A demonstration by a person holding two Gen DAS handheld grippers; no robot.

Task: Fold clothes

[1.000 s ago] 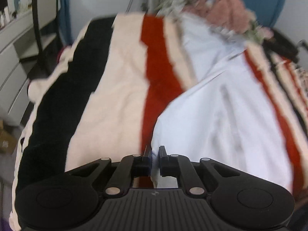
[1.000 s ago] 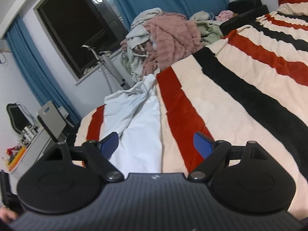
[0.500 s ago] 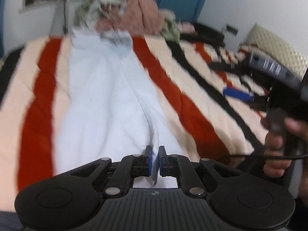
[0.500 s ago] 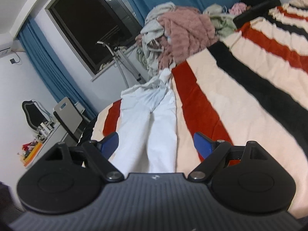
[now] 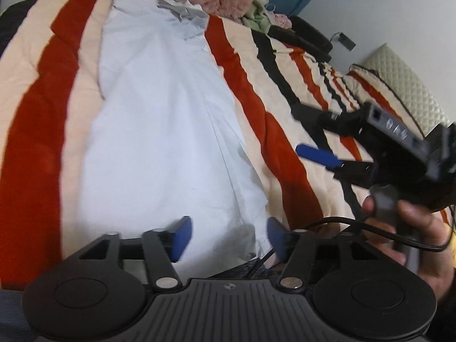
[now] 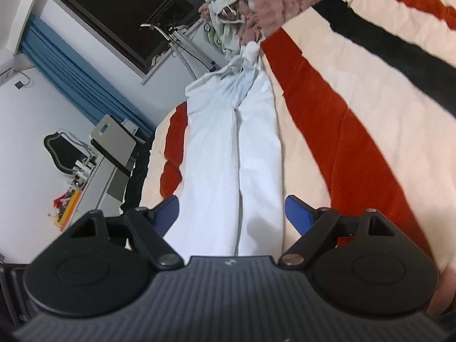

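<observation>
The white trousers' (image 6: pixel 228 156) near hems hide behind the gripper body.

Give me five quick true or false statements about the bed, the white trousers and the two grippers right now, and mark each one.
1. The white trousers lie stretched out on the striped blanket. True.
2. The left gripper is clamped on the trouser cloth. False: its jaws are opening and the pads stand clear, with the cloth lying between them.
3. The right gripper is open. True.
4. The blanket is plain blue. False: it has cream, red and black stripes.
5. A pile of clothes sits at the far end of the bed, beyond the trousers. True.
</observation>
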